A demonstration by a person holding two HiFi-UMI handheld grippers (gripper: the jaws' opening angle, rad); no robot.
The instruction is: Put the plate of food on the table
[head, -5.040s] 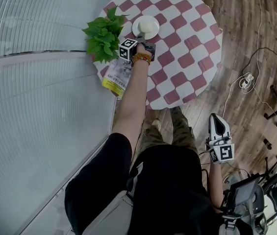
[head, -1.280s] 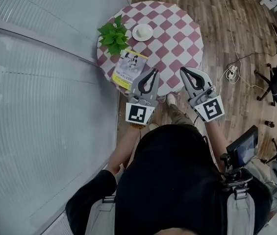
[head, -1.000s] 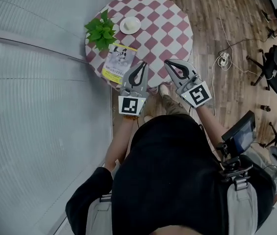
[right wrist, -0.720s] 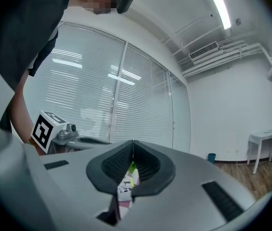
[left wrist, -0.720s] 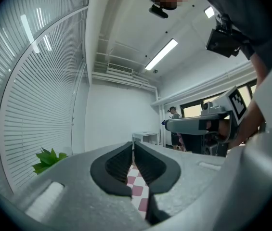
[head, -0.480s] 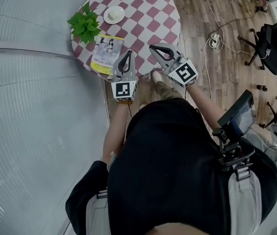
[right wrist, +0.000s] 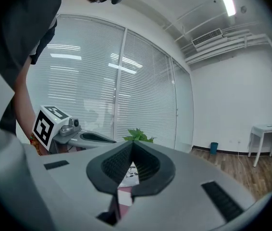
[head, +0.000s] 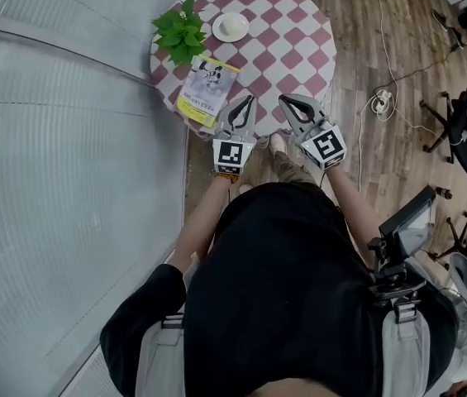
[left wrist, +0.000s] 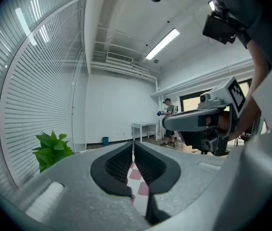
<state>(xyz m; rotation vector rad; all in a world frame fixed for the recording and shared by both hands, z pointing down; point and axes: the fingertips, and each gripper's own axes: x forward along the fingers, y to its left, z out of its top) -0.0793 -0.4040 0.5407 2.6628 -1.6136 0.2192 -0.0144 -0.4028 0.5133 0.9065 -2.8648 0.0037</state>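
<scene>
Both jaw pairs together, empty. Seconds ago left gripper (head: 250,101) was out at plate of food (head: 231,27); now drawn back over near edge of table (head: 299,48), right gripper (head: 286,101) raised alongside. Dish sits on table beside plant (head: 181,33). Task looks finished.

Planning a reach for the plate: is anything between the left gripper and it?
Nothing visible: bare tablecloth lies between the left gripper and the plate; the booklet and plant sit left of that path.
</scene>
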